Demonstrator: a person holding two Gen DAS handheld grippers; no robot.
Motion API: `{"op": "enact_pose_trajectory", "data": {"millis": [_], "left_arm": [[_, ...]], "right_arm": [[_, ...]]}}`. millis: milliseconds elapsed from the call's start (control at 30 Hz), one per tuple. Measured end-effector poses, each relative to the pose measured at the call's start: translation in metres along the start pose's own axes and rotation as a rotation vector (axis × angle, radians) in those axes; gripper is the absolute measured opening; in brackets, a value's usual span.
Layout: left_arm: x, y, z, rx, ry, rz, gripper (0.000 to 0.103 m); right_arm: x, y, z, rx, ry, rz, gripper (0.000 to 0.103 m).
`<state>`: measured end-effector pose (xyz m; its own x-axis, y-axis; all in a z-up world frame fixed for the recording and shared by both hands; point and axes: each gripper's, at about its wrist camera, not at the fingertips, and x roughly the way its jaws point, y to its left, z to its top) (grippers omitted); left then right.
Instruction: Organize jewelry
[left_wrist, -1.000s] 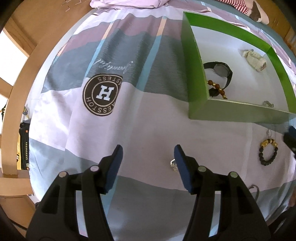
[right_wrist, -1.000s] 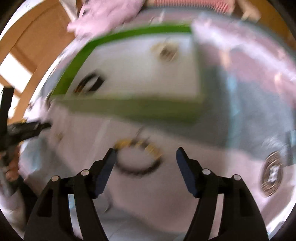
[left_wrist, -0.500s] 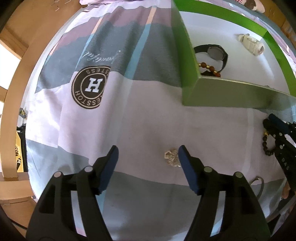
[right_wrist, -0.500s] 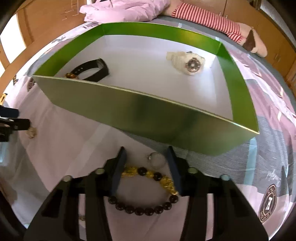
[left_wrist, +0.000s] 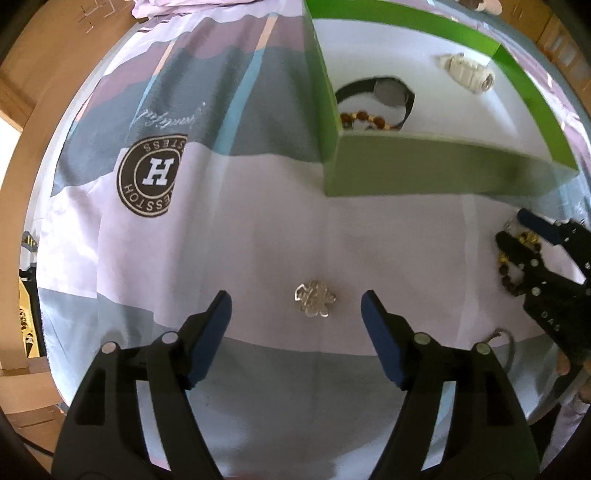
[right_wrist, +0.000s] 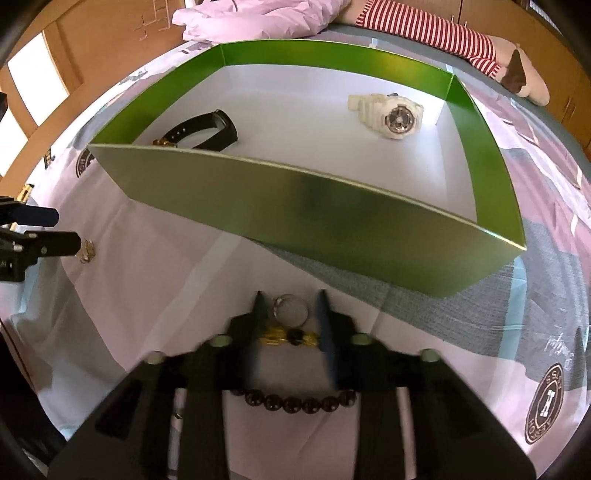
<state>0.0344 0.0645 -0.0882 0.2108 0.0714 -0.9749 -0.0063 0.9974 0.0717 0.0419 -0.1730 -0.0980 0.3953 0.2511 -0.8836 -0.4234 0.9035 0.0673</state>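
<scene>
- Bed (left_wrist: 258, 229): green box (right_wrist: 295, 206) holds two watches, one bracelet.
- Outside box: silver knot charm (left_wrist: 314, 303), beaded bracelet (right_wrist: 291, 398), ring (right_wrist: 290, 309).
- Left hand-held gripper (left_wrist: 295, 314) spread around charm; right hand-held gripper (right_wrist: 290, 317) narrowed around bracelet, contact unclear.

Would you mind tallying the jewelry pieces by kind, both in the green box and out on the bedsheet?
Watches: 2, black watch and white watch, both in the green box.
Bead bracelets: 2, brown bead bracelet in the box, black-and-gold bead bracelet on the bedsheet.
Rings: 1, silver ring.
Silver knot pendant: 1.
Total: 6.
</scene>
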Motion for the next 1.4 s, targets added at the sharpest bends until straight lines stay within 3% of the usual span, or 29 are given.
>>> {"op": "enact_pose_trajectory", "data": {"millis": [167, 300, 467, 833, 900, 967, 1033, 1233, 1333, 1400], "left_arm": [[0.016, -0.011, -0.005, 0.027, 0.016, 0.041, 0.074], [0.013, -0.020, -0.009, 0.040, -0.014, 0.063, 0.074], [0.009, -0.030, -0.017, 0.043, -0.025, 0.072, 0.074], [0.008, -0.040, -0.018, 0.040, -0.029, 0.080, 0.074], [0.007, -0.037, -0.017, 0.042, -0.030, 0.082, 0.074], [0.005, -0.038, -0.017, 0.047, -0.030, 0.069, 0.068], [0.005, -0.037, -0.016, 0.050, -0.027, 0.043, 0.056], [0.003, -0.046, -0.018, 0.074, -0.035, 0.024, 0.039], [0.002, -0.053, -0.019, 0.083, -0.040, 0.020, 0.035], [0.000, -0.055, -0.019, 0.078, -0.049, -0.030, 0.035]], "right_arm": [[0.000, 0.005, -0.003, -0.033, -0.009, -0.038, 0.047], [0.001, 0.002, -0.004, -0.020, -0.010, -0.034, 0.050], [0.002, 0.002, -0.003, -0.018, -0.010, -0.071, 0.063], [0.004, -0.001, -0.004, -0.001, -0.011, -0.070, 0.065], [0.003, -0.002, -0.005, 0.005, -0.011, -0.077, 0.070], [0.004, -0.004, -0.006, 0.013, -0.010, -0.086, 0.073], [0.004, -0.005, -0.006, 0.019, -0.007, -0.080, 0.073], [0.004, -0.006, -0.006, 0.015, -0.008, -0.084, 0.074], [0.004, -0.006, -0.006, 0.015, -0.008, -0.085, 0.074], [0.004, -0.005, -0.006, 0.014, -0.008, -0.086, 0.074]]}}
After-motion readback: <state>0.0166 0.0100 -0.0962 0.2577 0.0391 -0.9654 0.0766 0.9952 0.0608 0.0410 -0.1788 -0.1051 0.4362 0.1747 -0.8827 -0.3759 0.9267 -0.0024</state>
